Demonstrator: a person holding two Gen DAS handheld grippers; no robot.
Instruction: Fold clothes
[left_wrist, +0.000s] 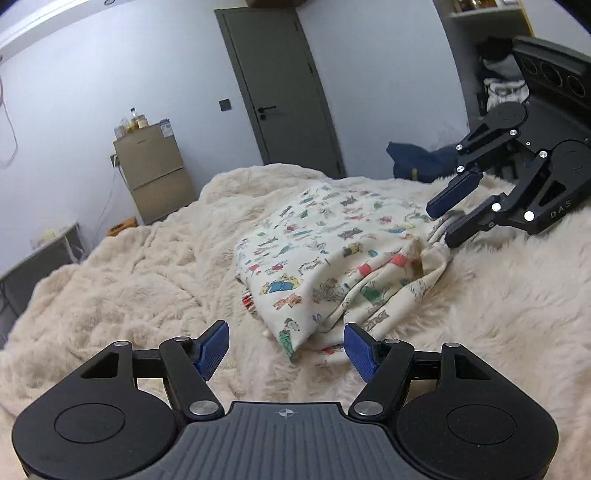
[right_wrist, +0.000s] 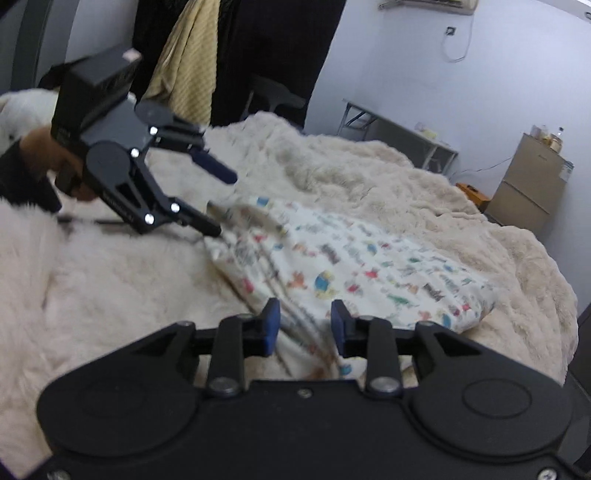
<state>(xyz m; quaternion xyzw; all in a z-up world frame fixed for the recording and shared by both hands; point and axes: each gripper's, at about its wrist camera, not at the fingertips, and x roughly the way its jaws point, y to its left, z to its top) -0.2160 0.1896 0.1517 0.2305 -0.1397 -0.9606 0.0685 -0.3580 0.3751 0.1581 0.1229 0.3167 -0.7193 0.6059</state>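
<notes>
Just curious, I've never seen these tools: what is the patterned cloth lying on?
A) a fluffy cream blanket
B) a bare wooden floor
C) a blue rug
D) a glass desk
A: the patterned cloth lies in folds on a fluffy cream blanket that spreads all around it.

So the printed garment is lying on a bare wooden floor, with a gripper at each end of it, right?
Not a floor: the printed garment lies on a fluffy cream blanket, as the left wrist view shows. The left gripper and right gripper are at opposite ends.

Bare fluffy blanket (left_wrist: 129, 280) all around the folded garment (left_wrist: 325, 251); fridge (left_wrist: 155, 173) well apart
</notes>
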